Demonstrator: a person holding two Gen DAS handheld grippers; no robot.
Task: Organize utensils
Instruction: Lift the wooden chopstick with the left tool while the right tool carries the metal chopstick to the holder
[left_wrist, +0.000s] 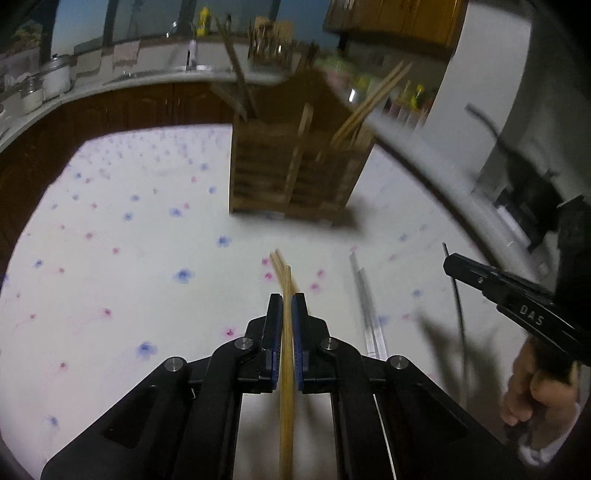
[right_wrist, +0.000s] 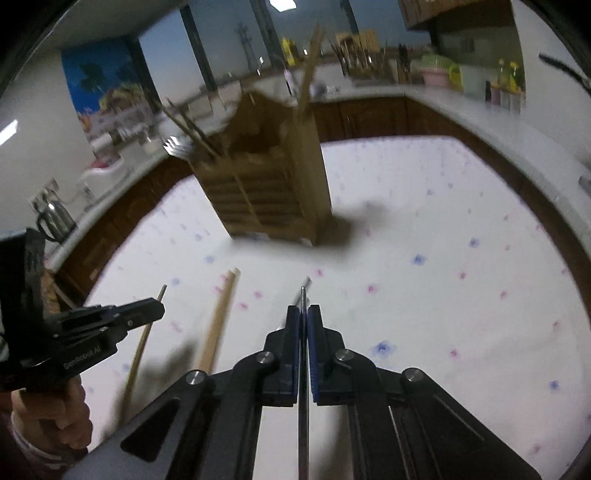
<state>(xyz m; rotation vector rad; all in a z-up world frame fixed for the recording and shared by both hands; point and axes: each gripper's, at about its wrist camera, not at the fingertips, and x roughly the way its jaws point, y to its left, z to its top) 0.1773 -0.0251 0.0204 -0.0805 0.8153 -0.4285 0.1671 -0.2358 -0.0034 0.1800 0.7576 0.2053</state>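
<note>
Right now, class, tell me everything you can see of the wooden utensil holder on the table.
The brown slatted wooden utensil holder stands upright on the white flower-print tablecloth, ahead of both grippers and touched by neither. It looks like a box split into compartments. Wooden chopsticks and dark sticks lean out of it; a metal fork's tines show at one side. It is blurred.

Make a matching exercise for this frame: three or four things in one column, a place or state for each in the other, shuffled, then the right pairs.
Things:
1. wooden chopsticks
2. thin metal utensil
3. wooden holder
4. kettle

Places or states:
A. standing on the flowered tablecloth, utensils sticking out of the top
B. clamped in the left hand-held gripper
C. on the counter behind the table
D. clamped in the right hand-held gripper

Pairs: 1-B, 2-D, 3-A, 4-C
</note>
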